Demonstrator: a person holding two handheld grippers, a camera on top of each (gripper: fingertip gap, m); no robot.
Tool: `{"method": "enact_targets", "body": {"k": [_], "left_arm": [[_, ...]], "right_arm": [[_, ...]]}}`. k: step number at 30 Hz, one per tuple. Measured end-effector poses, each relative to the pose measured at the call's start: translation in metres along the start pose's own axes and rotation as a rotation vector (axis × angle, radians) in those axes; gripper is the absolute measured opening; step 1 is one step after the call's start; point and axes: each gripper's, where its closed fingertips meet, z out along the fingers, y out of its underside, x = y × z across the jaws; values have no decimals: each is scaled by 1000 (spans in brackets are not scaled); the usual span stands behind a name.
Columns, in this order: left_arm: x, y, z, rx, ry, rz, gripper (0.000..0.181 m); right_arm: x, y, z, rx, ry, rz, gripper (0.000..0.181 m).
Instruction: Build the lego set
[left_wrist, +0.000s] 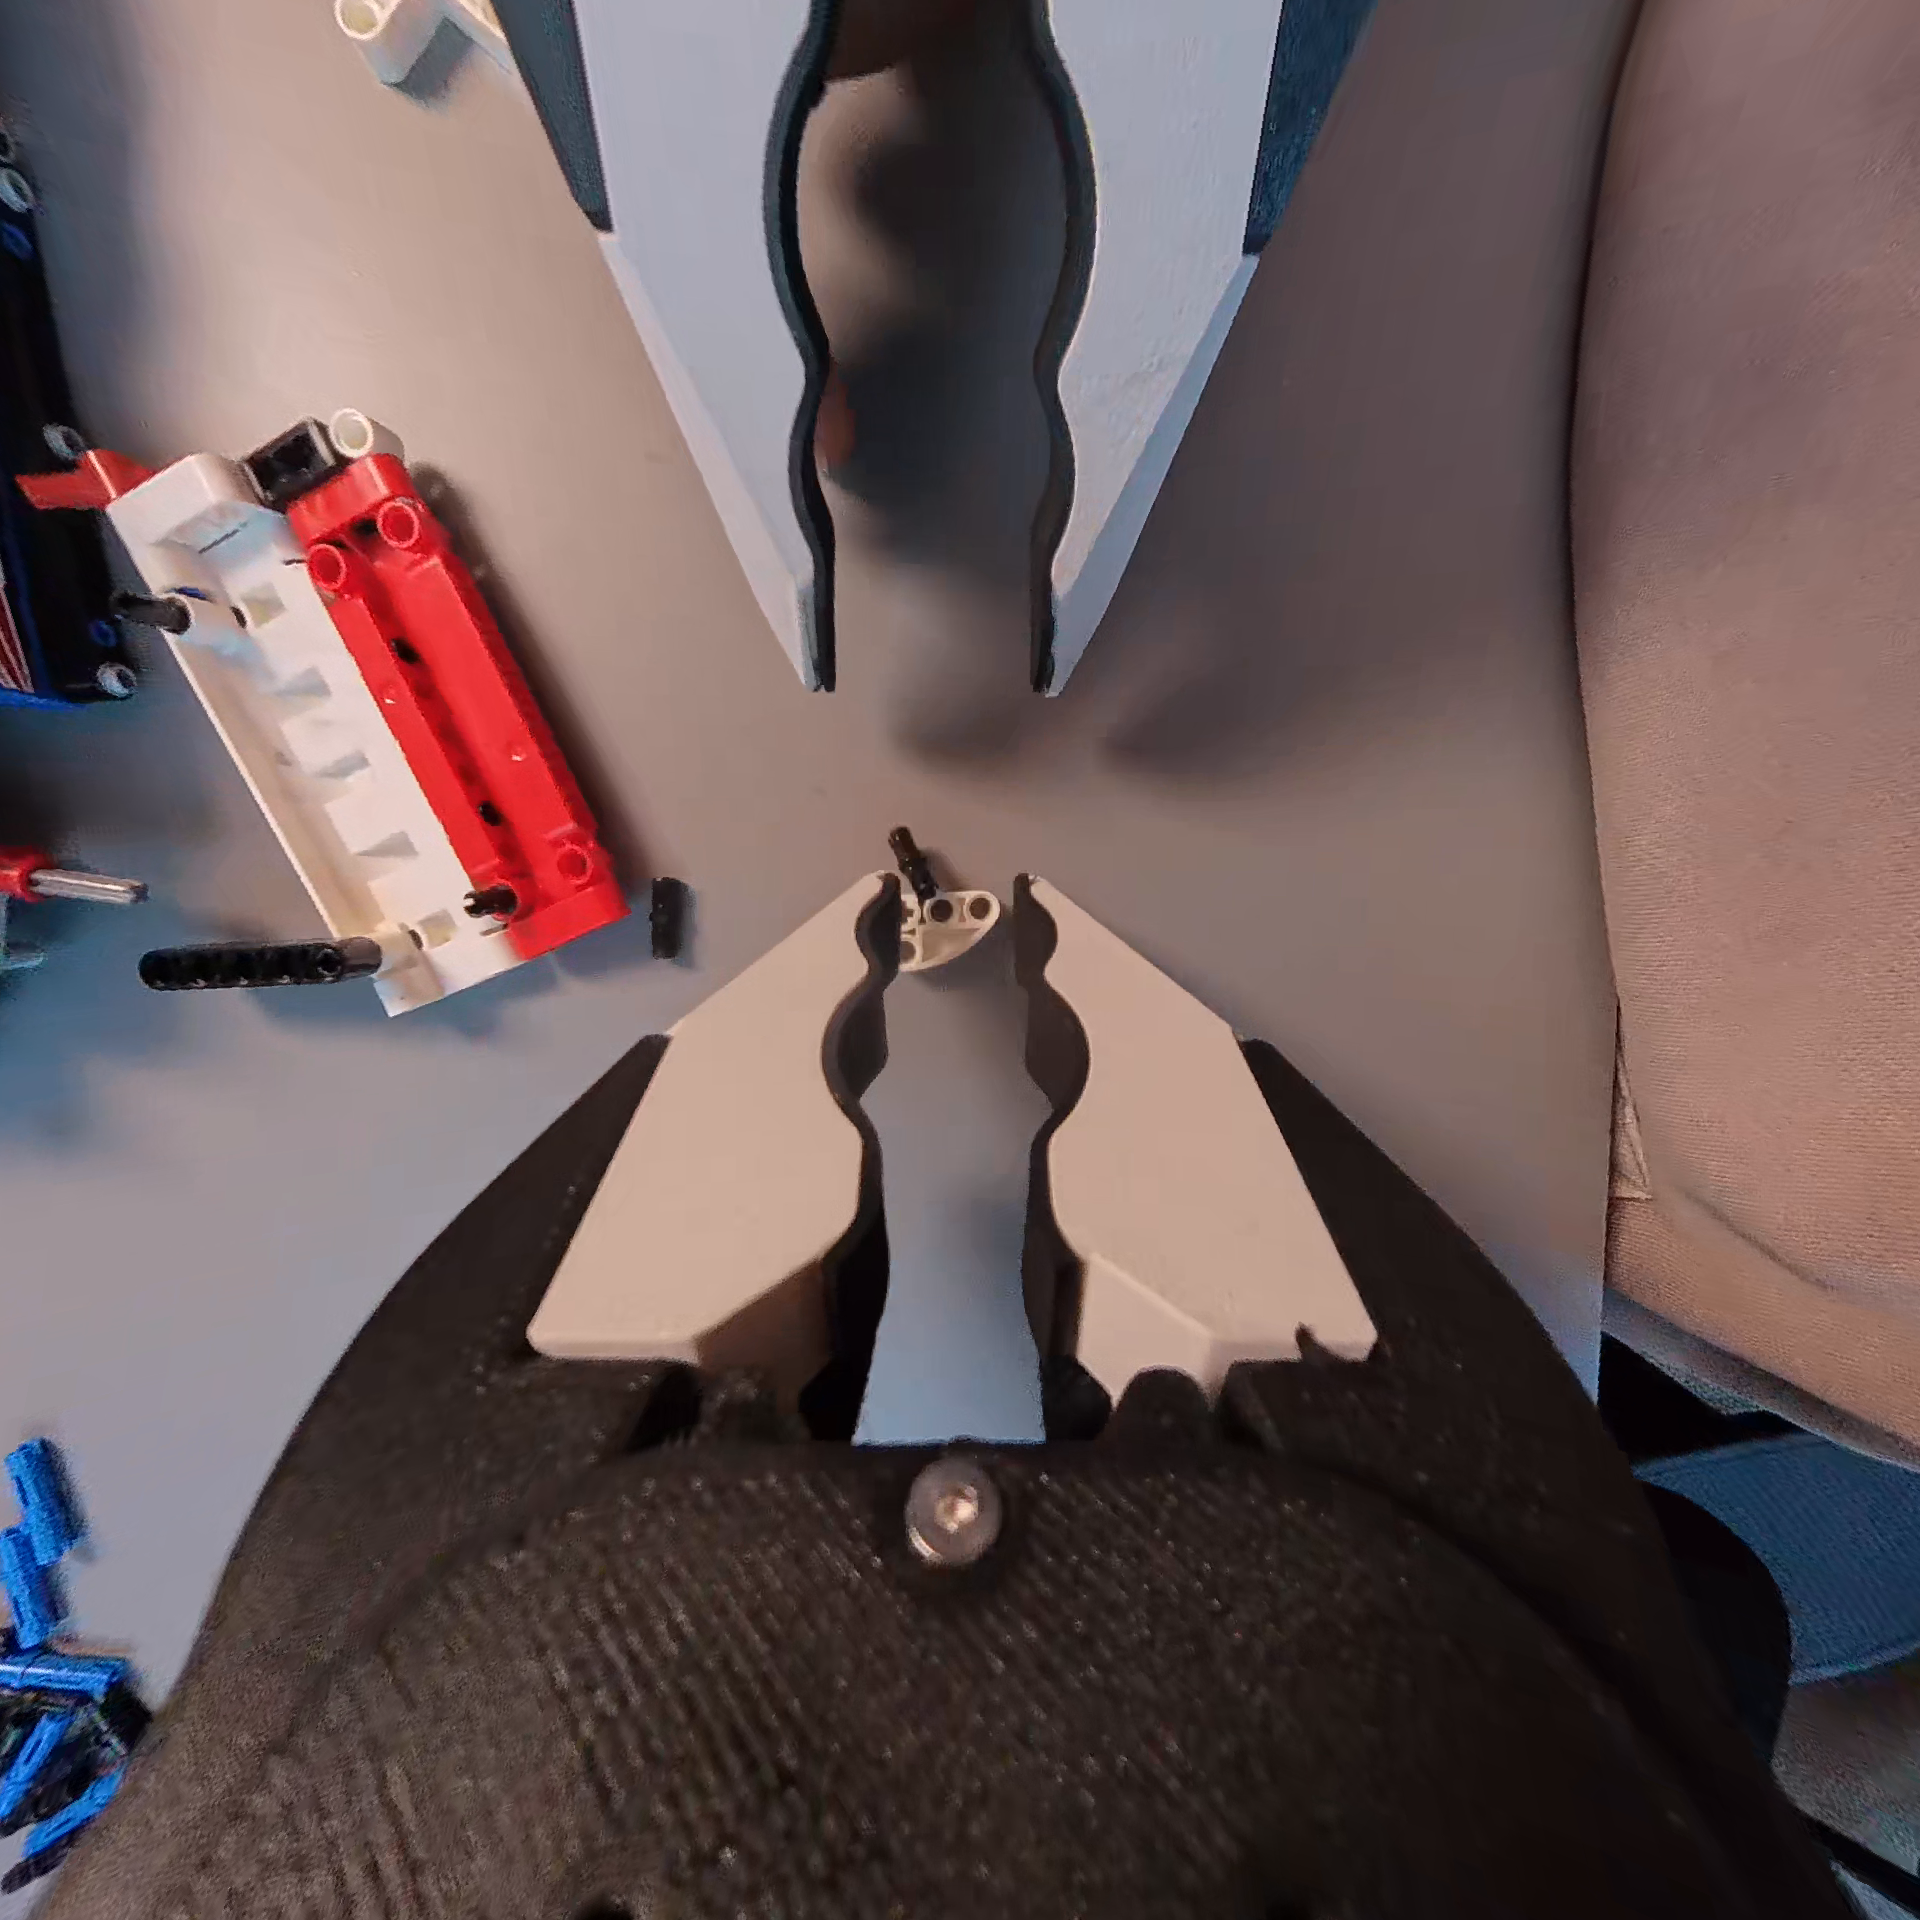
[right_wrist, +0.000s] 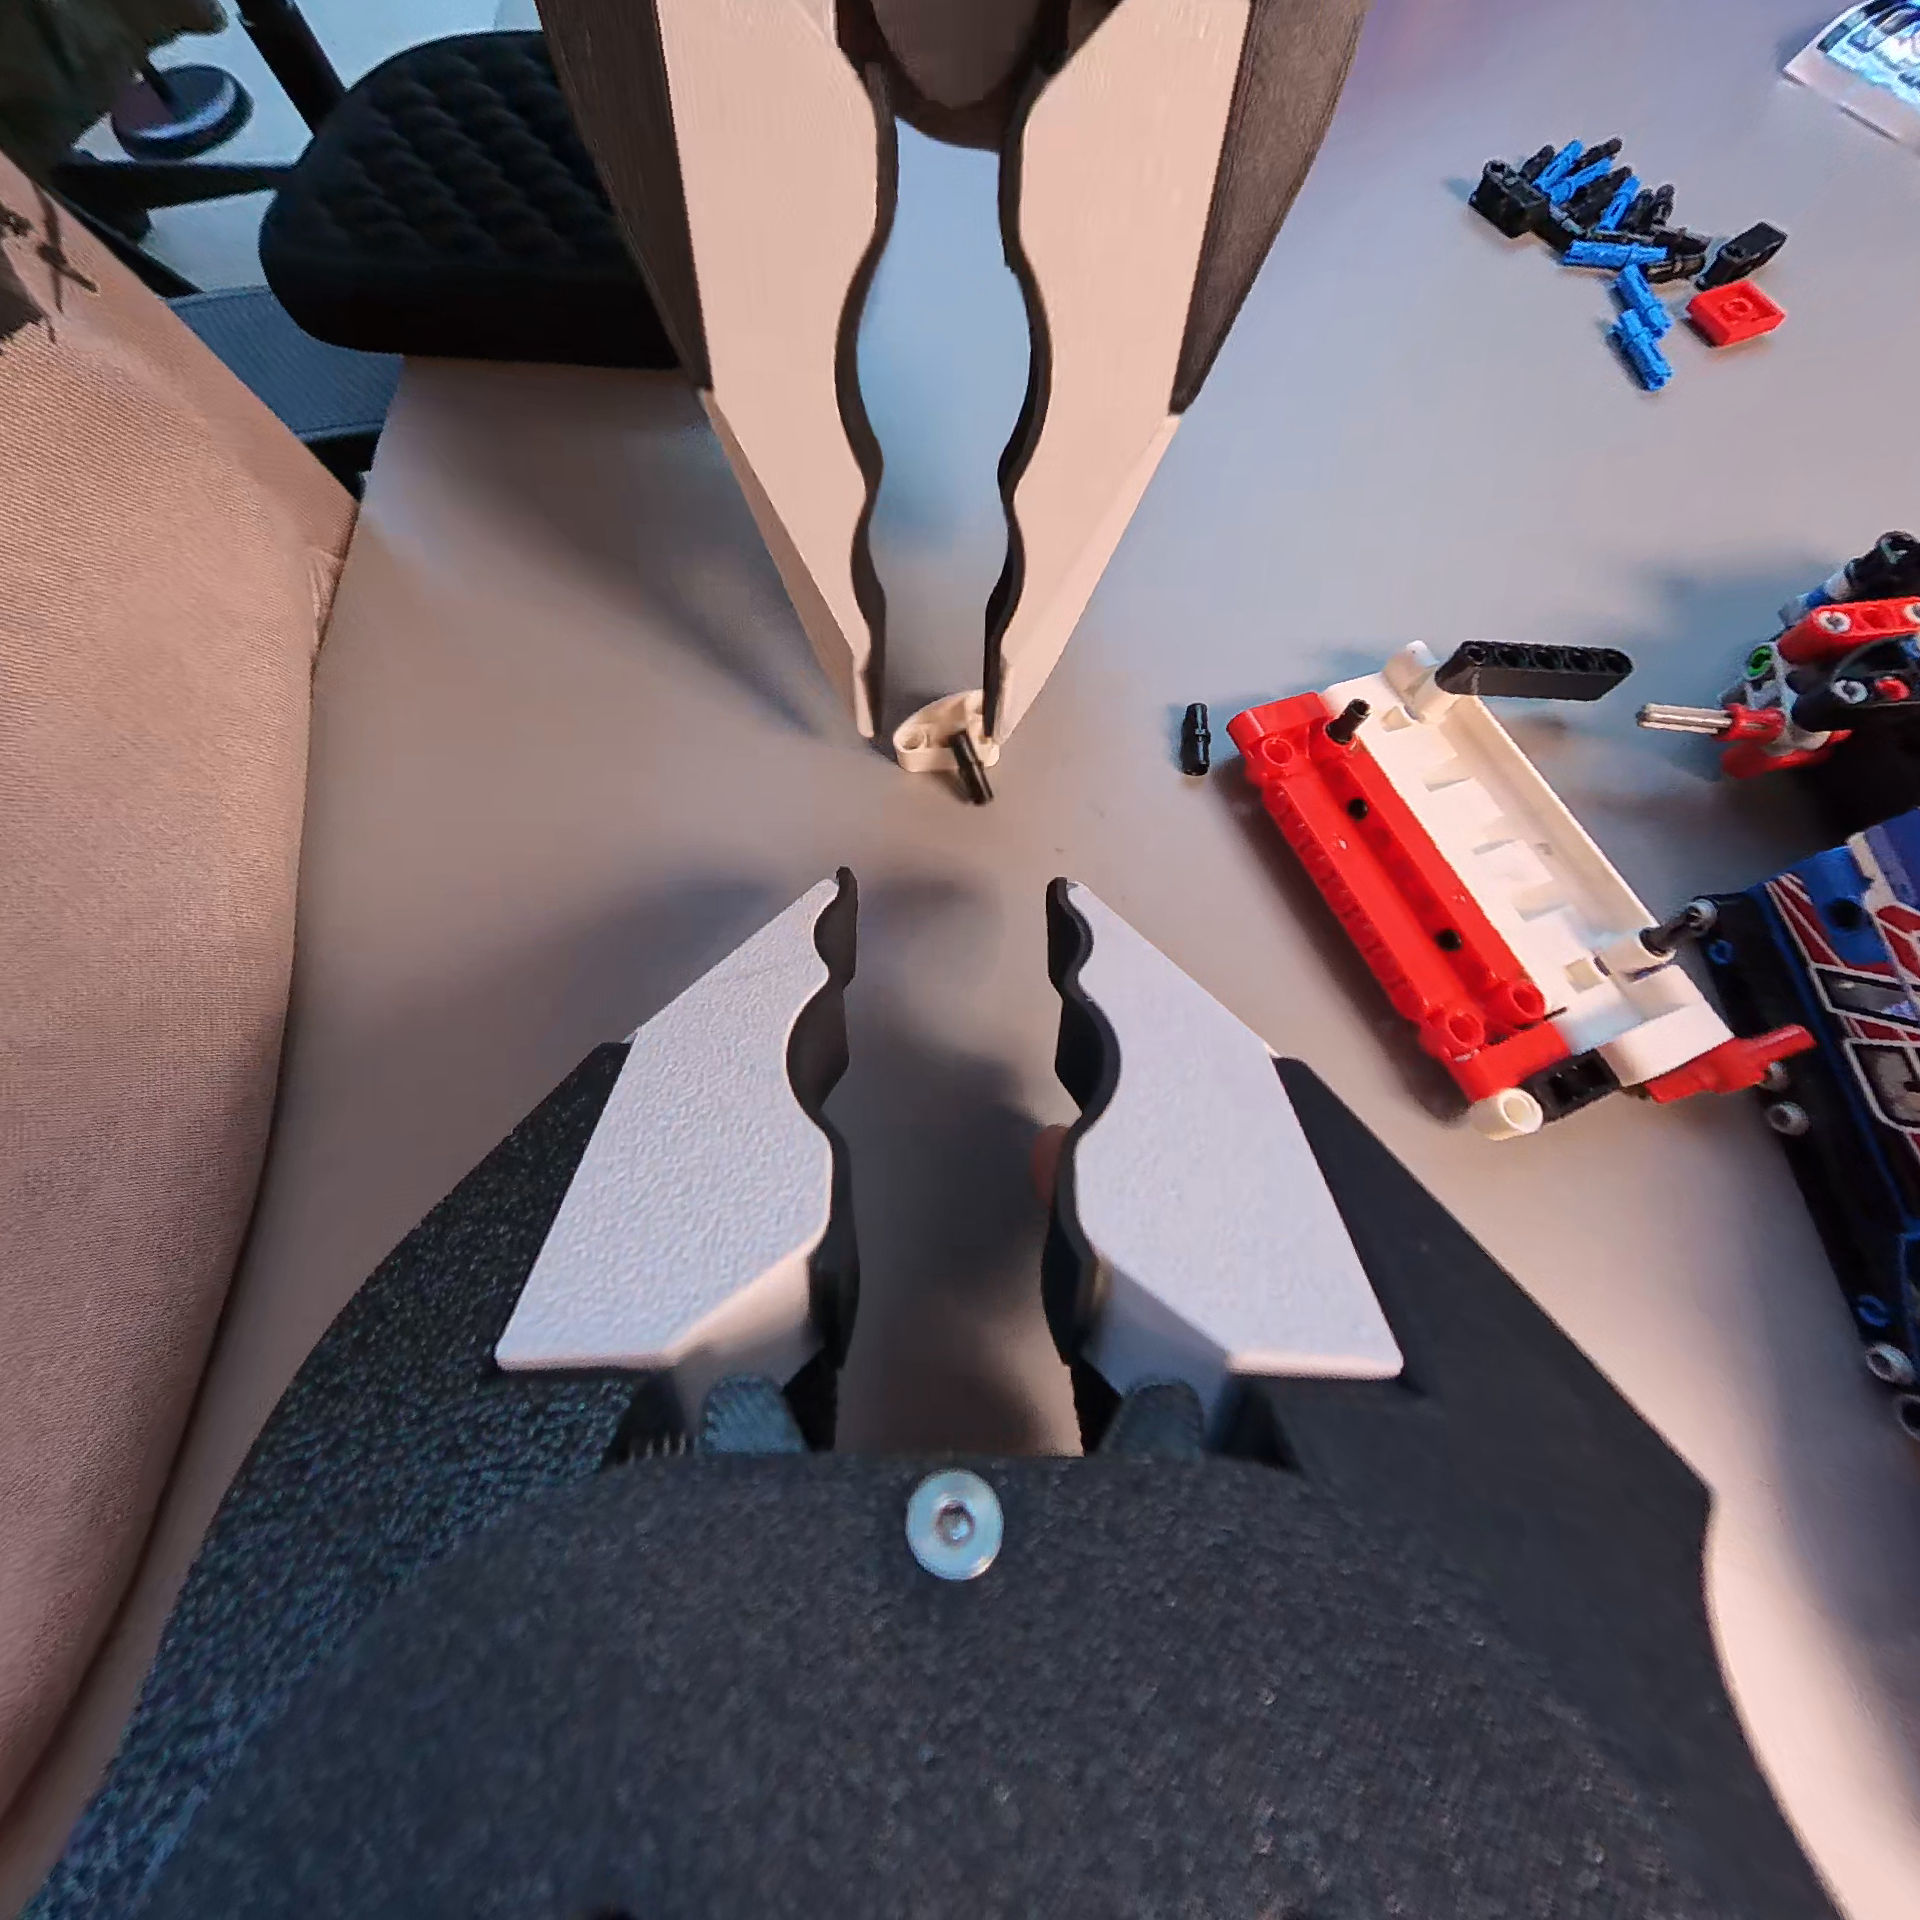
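A small white lego connector (left_wrist: 951, 920) with a black pin (left_wrist: 912, 857) stuck in it lies on the grey table. My left gripper (left_wrist: 956, 885) is open, and its tips straddle the connector: one finger touches it, and the other shows a small gap. The right wrist view shows the same connector (right_wrist: 925, 743) between the left gripper's tips (right_wrist: 932, 727). My right gripper (right_wrist: 953, 888) is open and empty, facing the left one a short way from the connector. It also shows in the left wrist view (left_wrist: 932, 681).
A red and white lego assembly (right_wrist: 1455, 883) with a black beam (right_wrist: 1538, 665) lies to one side, with a loose black pin (right_wrist: 1195, 738) beside it. A blue model body (right_wrist: 1849, 1039), a pile of blue and black pins (right_wrist: 1600, 229) and a red plate (right_wrist: 1735, 312) lie farther off. A person's beige garment (right_wrist: 125, 727) is at the table edge. Both grippers' tips are close together, under 4 cm apart. The loose black pin (right_wrist: 1195, 738) is about 5 centimetres from both grippers' fingertips. The left camera catches it too, in the left wrist view (left_wrist: 665, 907).
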Motion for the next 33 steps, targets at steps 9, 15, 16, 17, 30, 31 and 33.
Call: {"method": "enact_targets", "body": {"k": [9, 15, 16, 17, 30, 31, 33], "left_arm": [[-6, 13, 3, 86, -29, -18, 29], [-10, 6, 11, 172, -76, 12, 18], [-11, 4, 11, 181, -77, 24, 18], [-11, 3, 12, 186, -75, 42, 18], [-18, -8, 11, 144, 75, 295, 23], [-21, -8, 9, 152, 62, 281, 22], [-27, -4, 6, 160, 19, 237, 20]], "right_arm": [[6, 0, 5, -31, 43, -56, 27], [8, 4, 11, -140, 75, -93, 22], [9, 5, 13, -157, 86, -87, 21], [9, 5, 14, -171, 89, -88, 20], [-22, 9, 4, -169, -37, -85, 16], [-18, 8, 1, -157, -24, -75, 17], [-9, 8, -1, -142, 0, -58, 17]]}}
